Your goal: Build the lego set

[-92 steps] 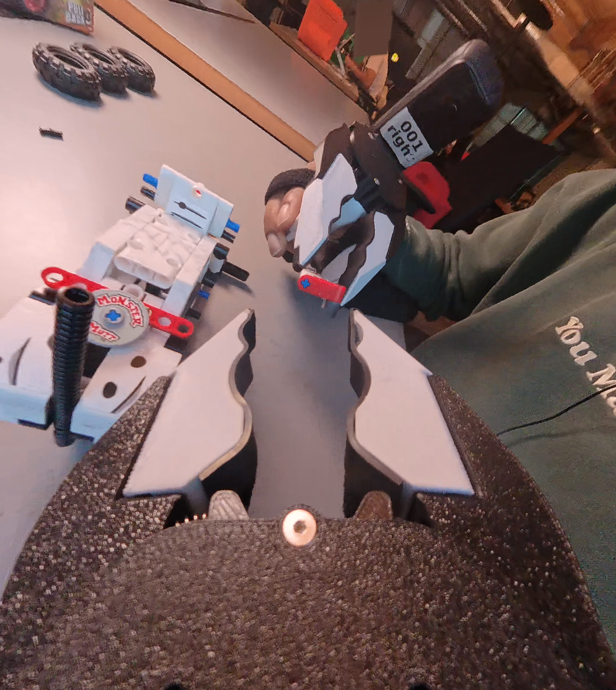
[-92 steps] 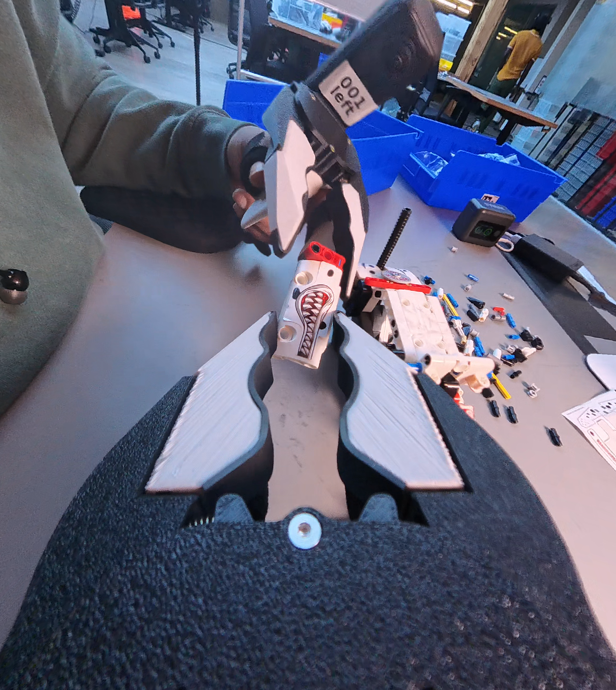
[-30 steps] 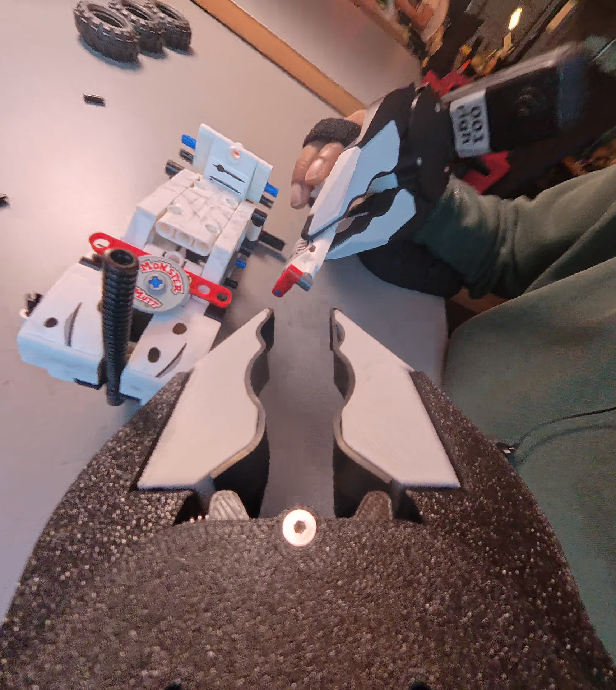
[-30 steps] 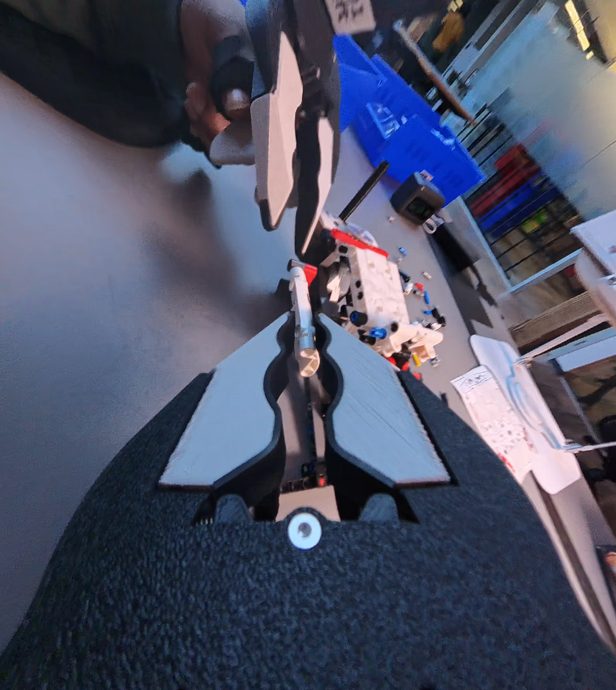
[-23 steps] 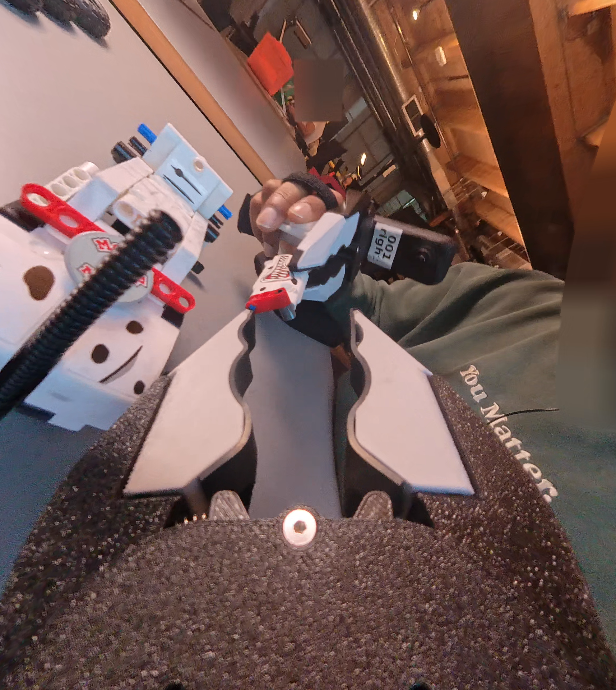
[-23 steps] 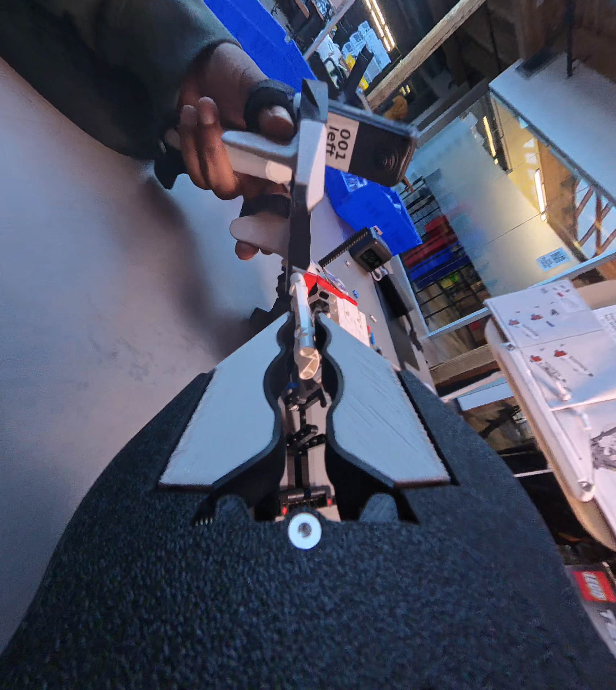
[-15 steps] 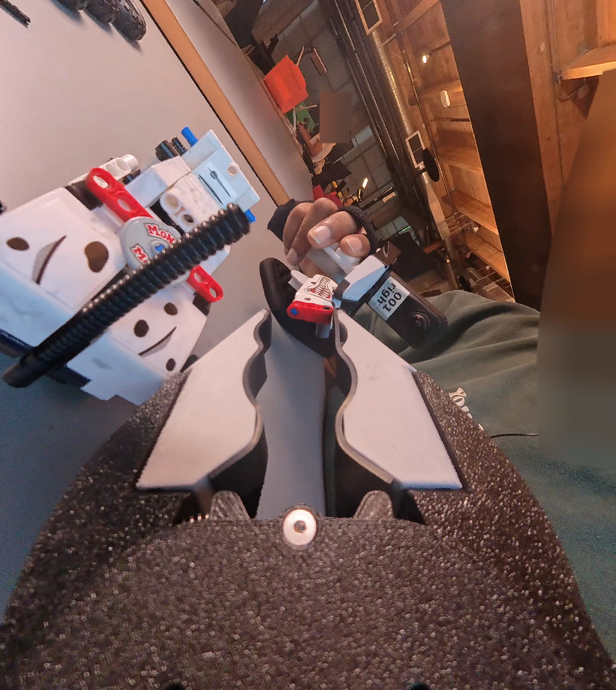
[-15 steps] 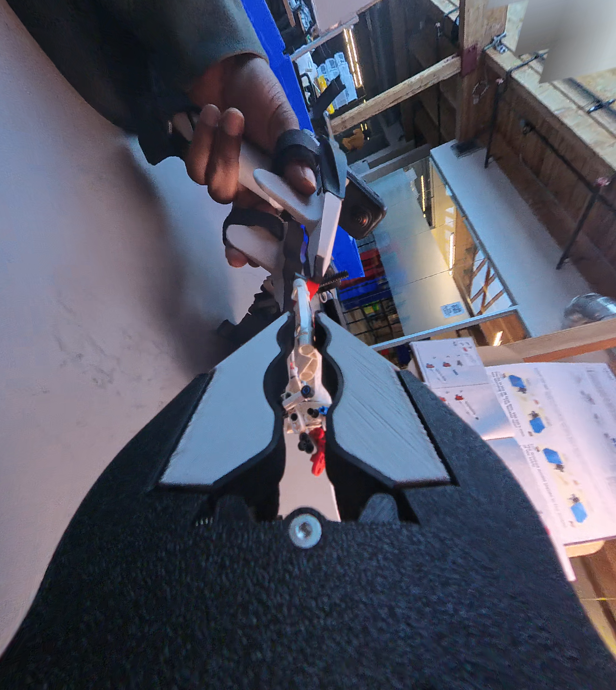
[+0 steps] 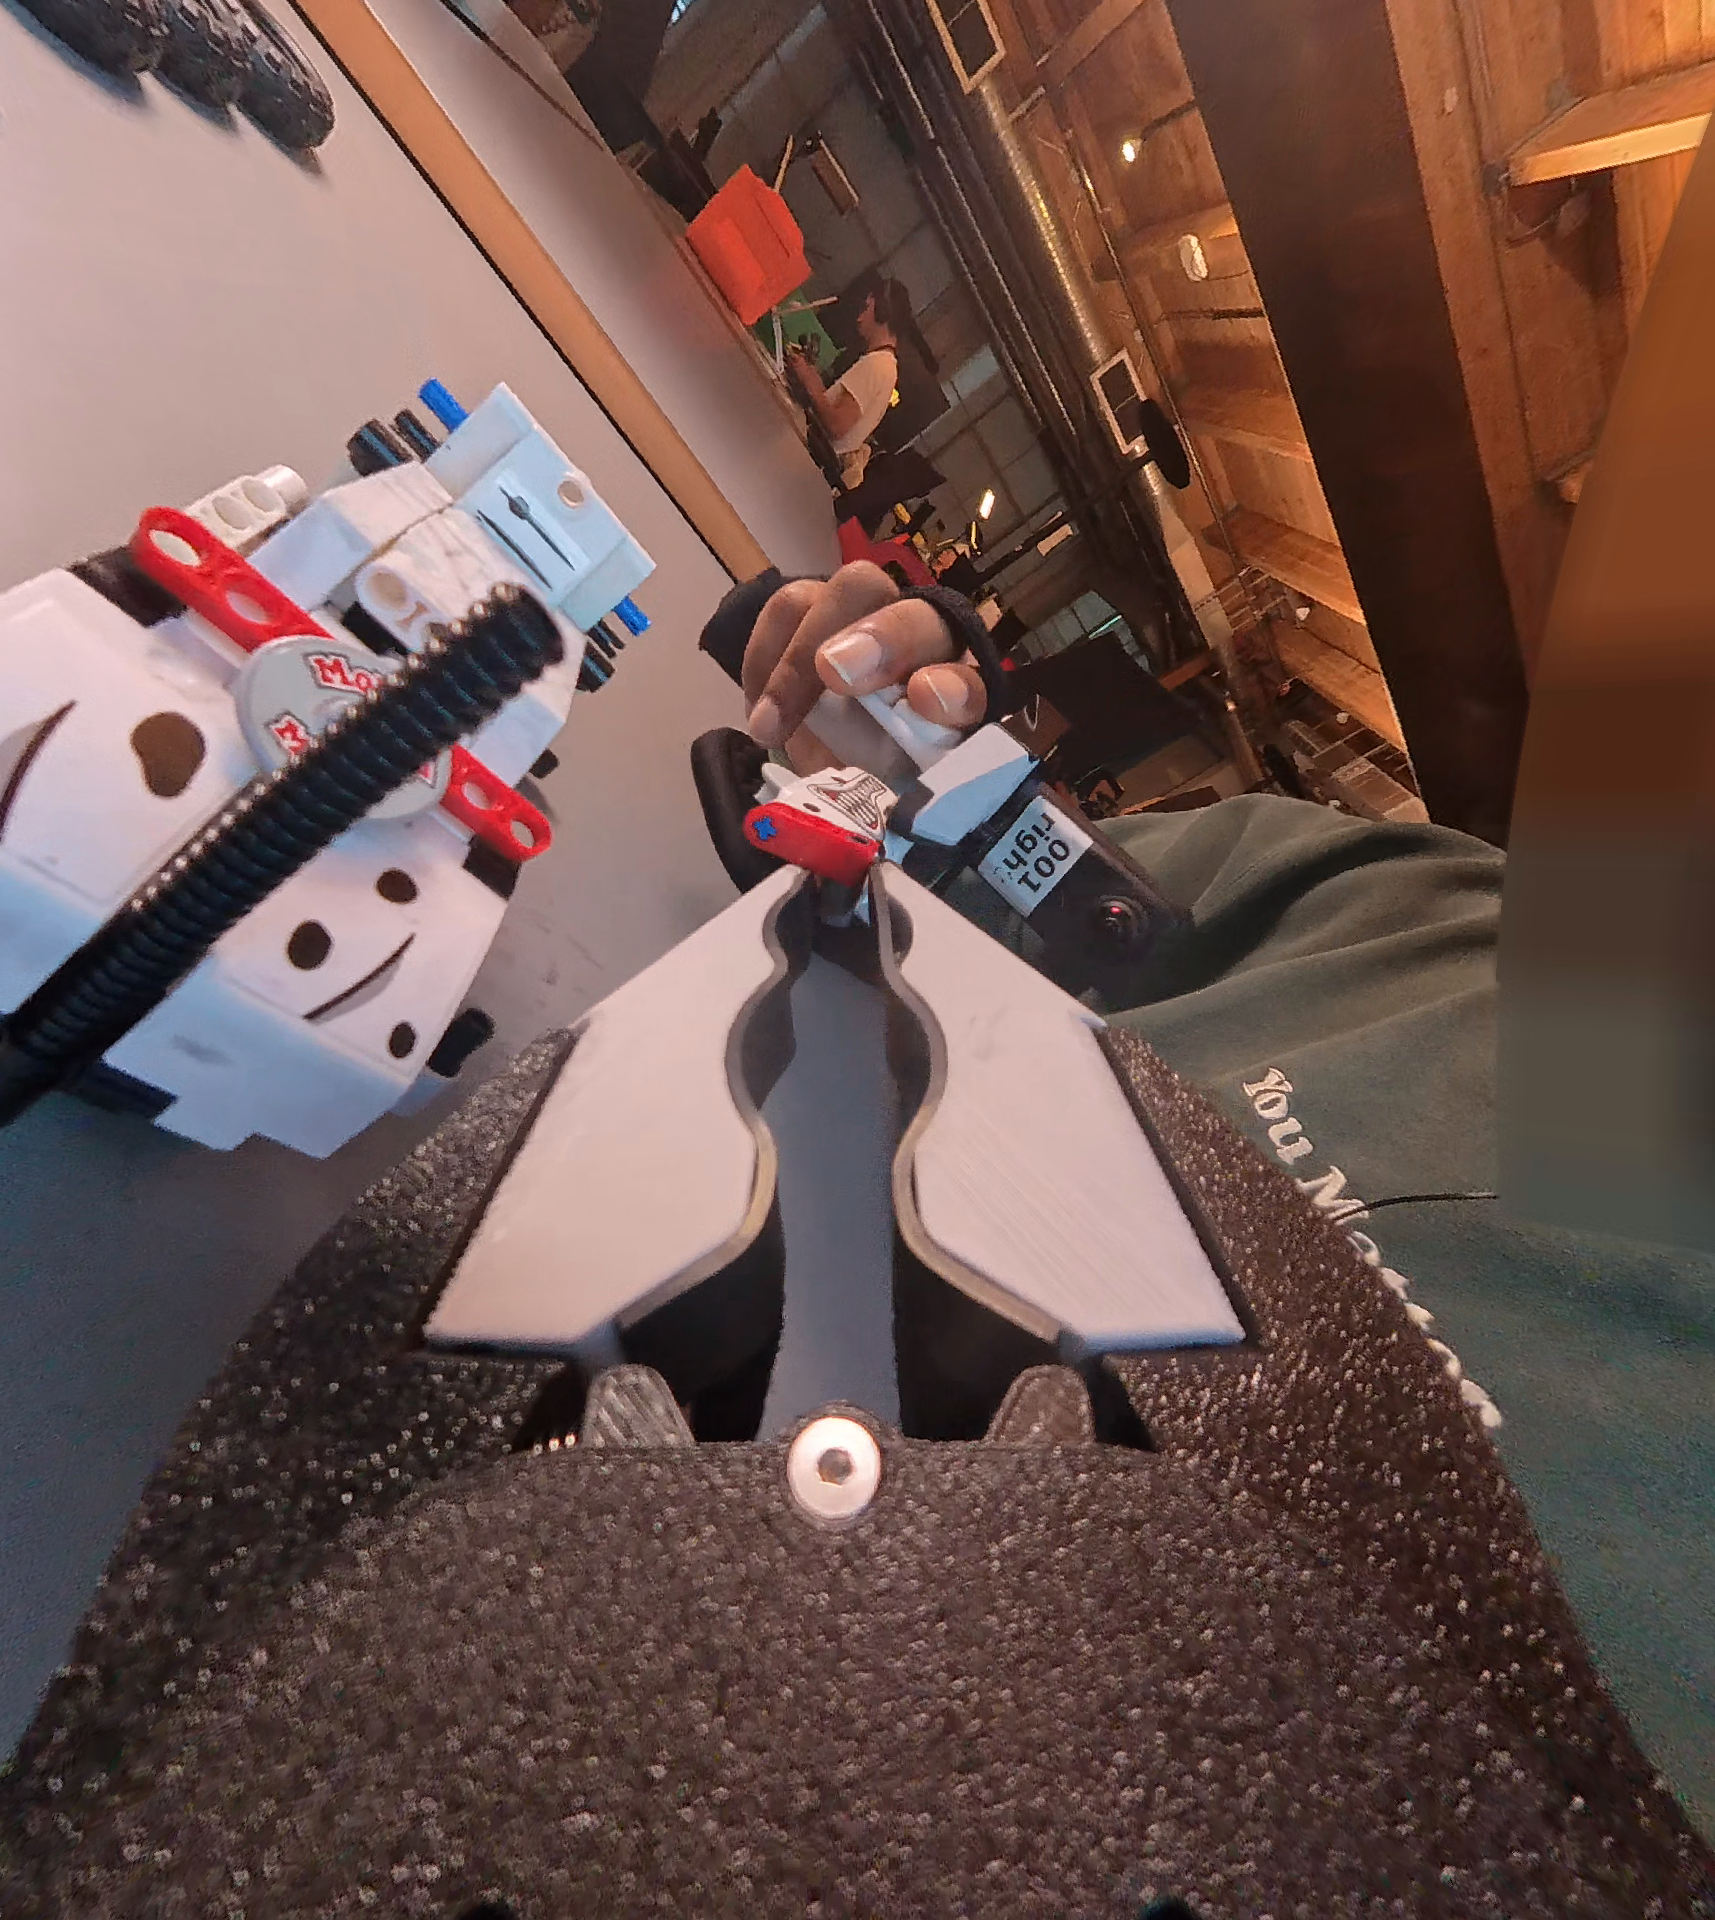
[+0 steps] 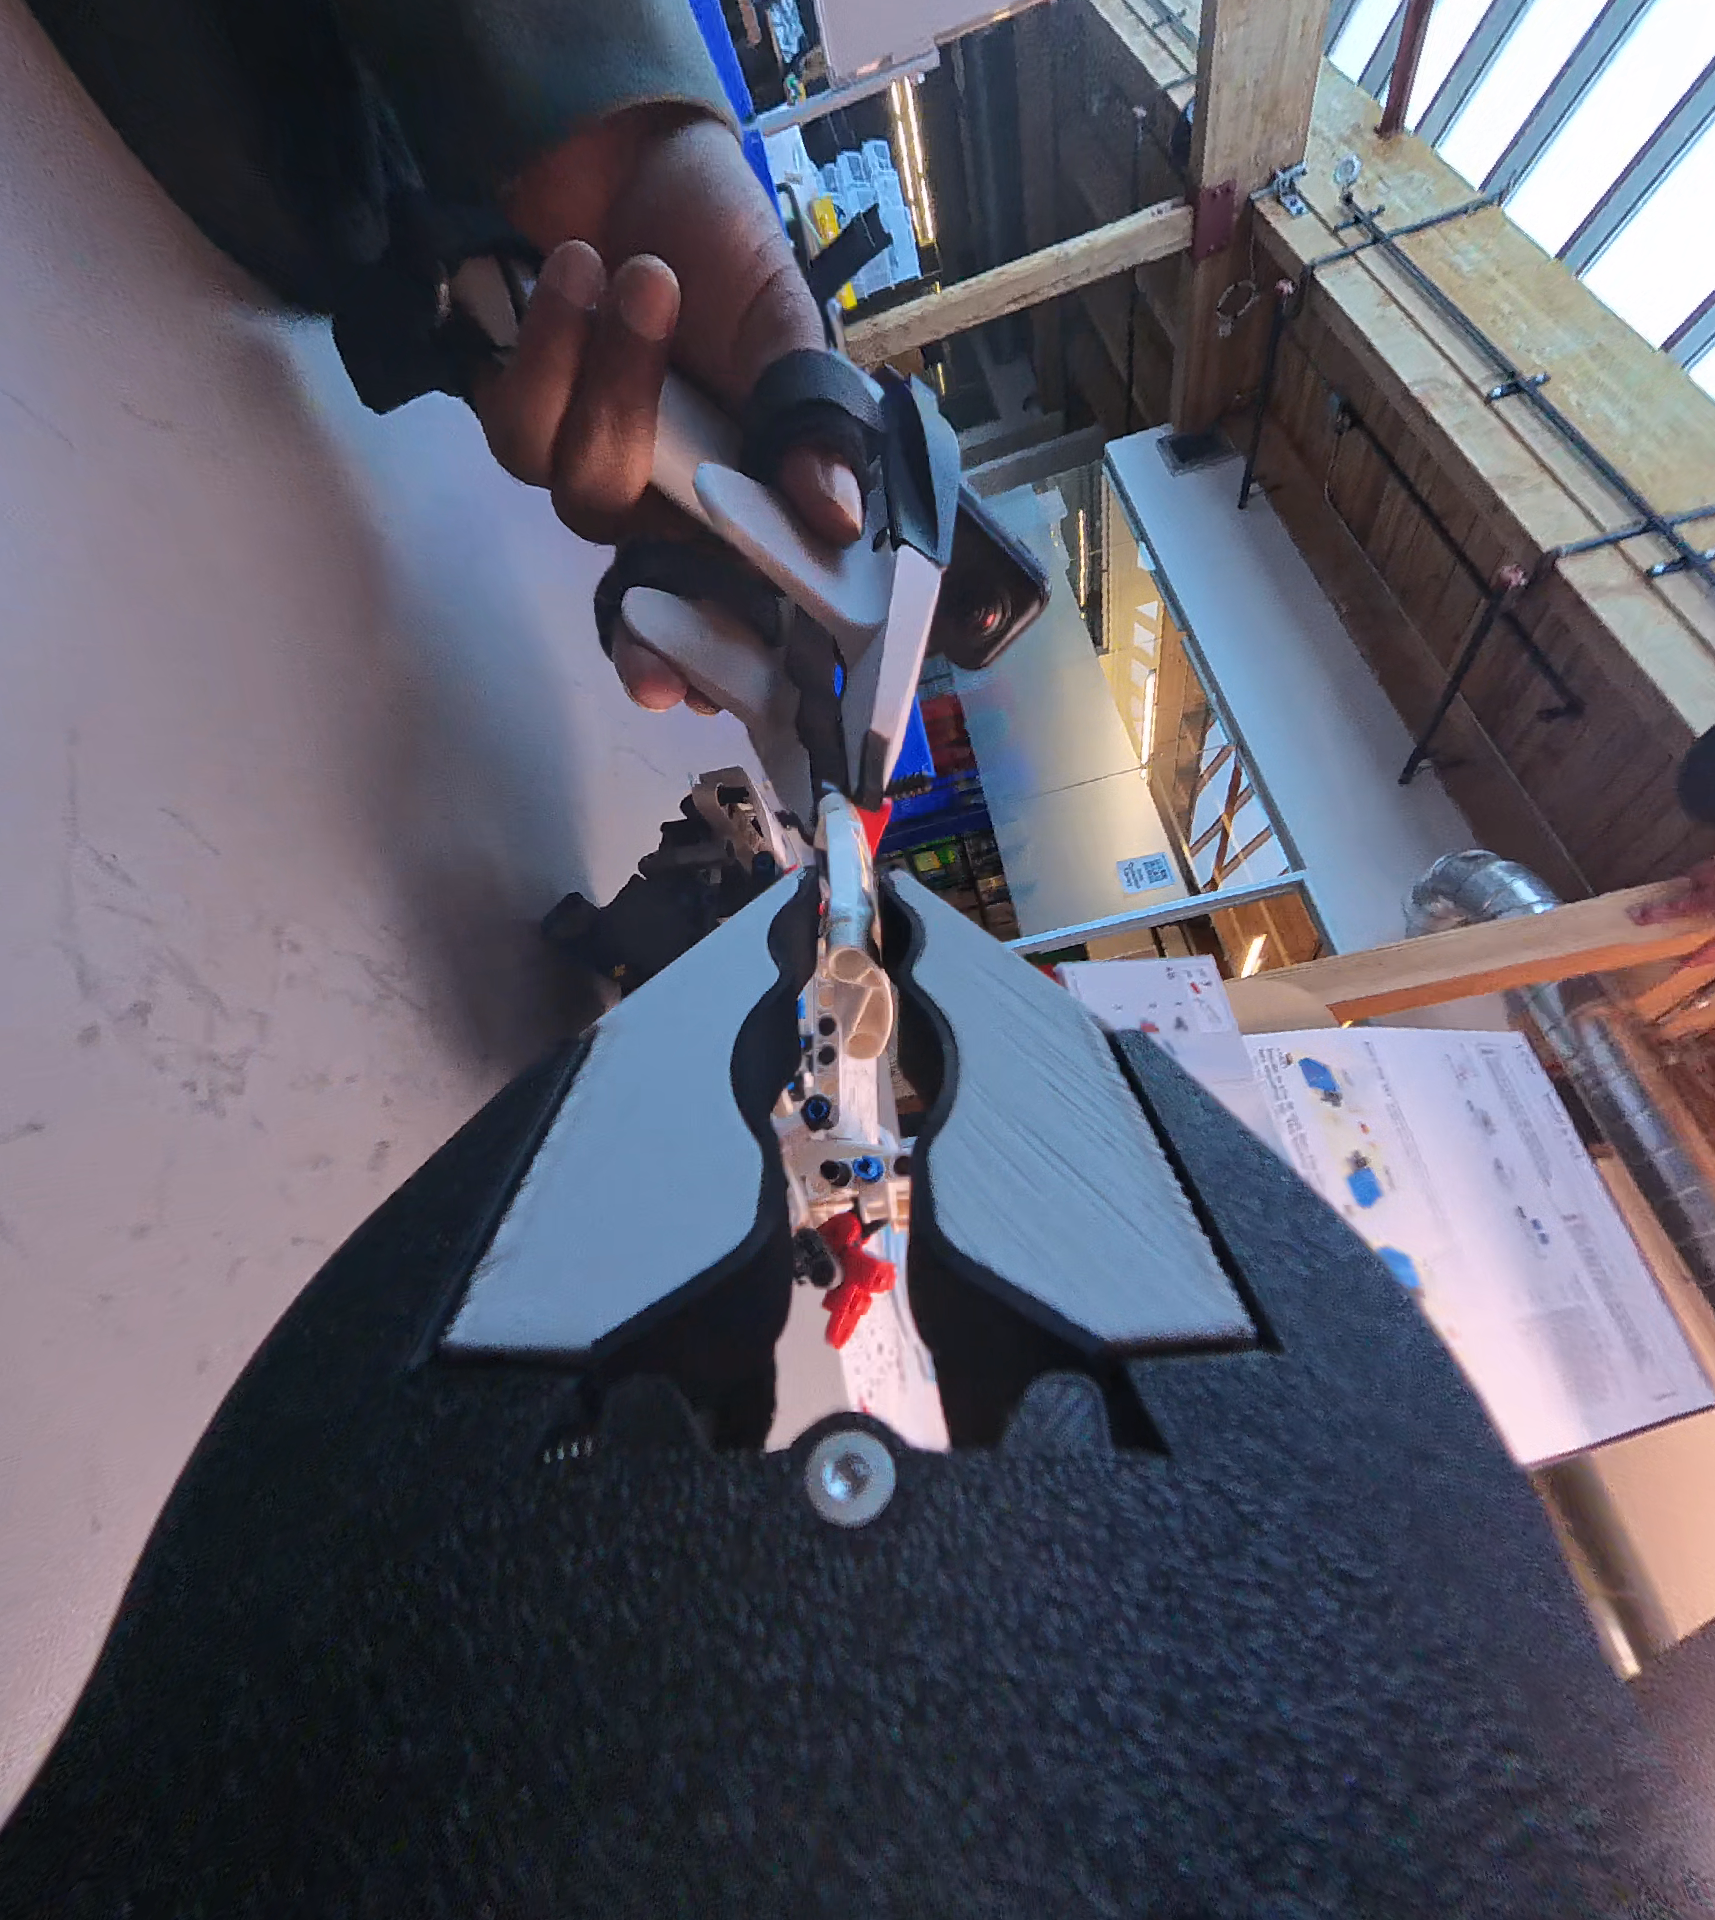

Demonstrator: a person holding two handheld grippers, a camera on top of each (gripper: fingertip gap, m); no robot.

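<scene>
A white shark-teeth panel with a red end (image 9: 817, 826) is held between both grippers above the table. My left gripper (image 9: 830, 896) has its tips closed on the underside of the red end. My right gripper (image 10: 845, 914) is shut on the same panel (image 10: 848, 883), seen edge-on. The left gripper's fingers (image 10: 884, 675) come down onto the panel's far end in the right wrist view. The white truck body (image 9: 146, 894), with a red beam (image 9: 209, 571) and a black ribbed hose (image 9: 281, 821), stands on the table left of my left gripper.
Black tyres (image 9: 240, 62) lie at the far table edge. An open instruction booklet (image 10: 1435, 1195) lies right of the right gripper. The person's green sweatshirt (image 9: 1352, 1039) fills the right of the left wrist view. The truck body also shows between the right fingers (image 10: 832, 1132). My two grippers' fingertips are within a few centimetres of each other.
The right gripper turned the panel edge-on and brought it toward the left gripper. The left gripper tilted up and closed from open onto the panel's red end.
</scene>
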